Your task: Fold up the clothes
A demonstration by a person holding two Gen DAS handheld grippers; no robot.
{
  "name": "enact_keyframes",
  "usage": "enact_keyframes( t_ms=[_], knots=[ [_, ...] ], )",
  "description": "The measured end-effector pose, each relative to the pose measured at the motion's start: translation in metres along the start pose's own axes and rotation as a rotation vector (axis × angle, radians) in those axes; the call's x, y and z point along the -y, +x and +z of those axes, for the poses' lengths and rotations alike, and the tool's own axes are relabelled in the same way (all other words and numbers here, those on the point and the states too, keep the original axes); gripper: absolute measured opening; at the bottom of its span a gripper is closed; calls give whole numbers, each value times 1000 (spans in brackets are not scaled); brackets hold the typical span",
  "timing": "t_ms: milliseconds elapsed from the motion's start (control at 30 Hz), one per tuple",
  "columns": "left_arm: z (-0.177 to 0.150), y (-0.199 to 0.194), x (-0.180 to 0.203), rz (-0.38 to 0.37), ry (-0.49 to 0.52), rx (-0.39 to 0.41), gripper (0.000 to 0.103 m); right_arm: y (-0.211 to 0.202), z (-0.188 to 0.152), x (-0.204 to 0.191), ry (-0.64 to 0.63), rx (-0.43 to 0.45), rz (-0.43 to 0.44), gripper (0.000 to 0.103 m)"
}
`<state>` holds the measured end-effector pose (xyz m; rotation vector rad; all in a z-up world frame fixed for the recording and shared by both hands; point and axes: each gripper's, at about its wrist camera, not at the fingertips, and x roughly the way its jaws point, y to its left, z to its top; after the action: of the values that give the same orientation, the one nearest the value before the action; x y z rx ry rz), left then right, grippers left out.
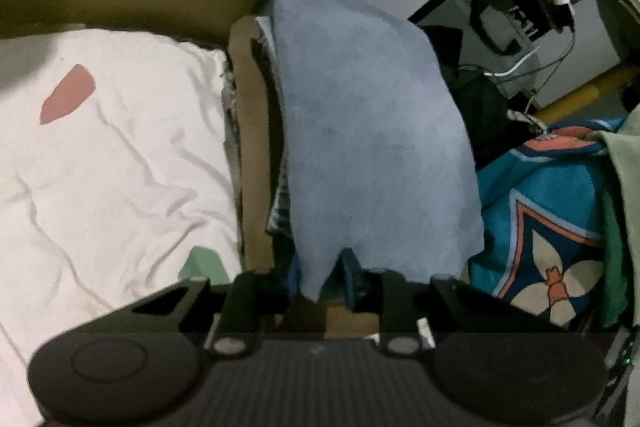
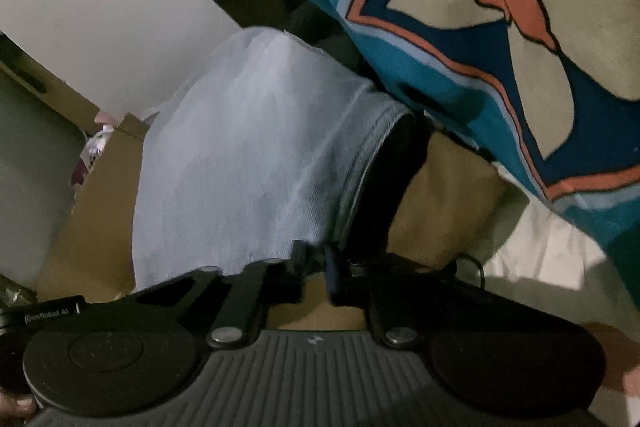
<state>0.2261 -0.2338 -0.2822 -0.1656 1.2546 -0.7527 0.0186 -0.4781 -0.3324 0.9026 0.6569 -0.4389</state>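
Observation:
A light blue garment (image 1: 372, 131) hangs draped over the wall of a cardboard box (image 1: 252, 147). In the left wrist view its lower edge runs down between the fingers of my left gripper (image 1: 332, 283), which is shut on it. The right wrist view shows the same light blue garment (image 2: 248, 155) with its stitched hem on the right side. My right gripper (image 2: 320, 267) is shut on the cloth's bottom edge, just left of that hem. Brown cardboard (image 2: 440, 195) lies behind the cloth.
White crumpled fabric (image 1: 112, 167) with a pink patch lies left of the box. A teal patterned cloth (image 1: 540, 211) (image 2: 480, 27) is on the right, with a green garment (image 1: 624, 187) beside it. Cables and dark equipment (image 1: 516, 23) sit behind. A white board (image 2: 100, 7) stands at upper left.

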Motion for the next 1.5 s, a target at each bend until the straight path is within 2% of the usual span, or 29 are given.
enact_keyframes(
  t_ms=[167,233,300,333,367,500,567,600,667,733,933,1067,1200,1300,1400,1500],
  knots=[
    [2,-15,11,73,18,-30,18,-11,7,-21,-31,-42,-46,10],
    [4,-22,15,105,27,-36,20,-18,11,-28,-41,-56,-55,12],
    [7,-30,18,139,32,-38,33,-26,15,-34,-46,-54,-78,25],
    [9,-35,20,157,31,-36,42,-31,16,-37,-49,-54,-88,39],
    [11,-40,22,164,44,-31,46,-36,18,-39,-52,-53,-98,48],
    [23,-63,32,196,75,-35,59,-48,26,-56,-81,-74,-130,49],
    [29,-78,38,212,78,-27,73,-55,31,-62,-73,-81,-143,53],
    [33,-85,41,218,80,-31,77,-60,34,-68,-77,-85,-146,59],
    [42,-99,46,226,100,-60,82,-68,39,-78,-85,-94,-152,82],
    [50,-112,52,255,128,-79,84,-80,44,-91,-98,-94,-152,89],
    [66,-161,75,279,187,-94,94,-112,66,-127,-120,-115,-192,95],
    [72,-194,88,301,210,-104,94,-133,77,-145,-99,-166,-162,97],
    [76,-232,94,309,215,-90,97,-160,80,-168,-143,-155,-146,99],
    [73,-255,97,319,225,-83,100,-174,81,-179,-142,-171,-144,99],
    [70,-280,98,312,216,-74,100,-184,83,-187,-105,-228,-151,99],
    [65,-304,98,321,214,-57,100,-198,82,-201,-130,-222,-156,99]
  ],
)
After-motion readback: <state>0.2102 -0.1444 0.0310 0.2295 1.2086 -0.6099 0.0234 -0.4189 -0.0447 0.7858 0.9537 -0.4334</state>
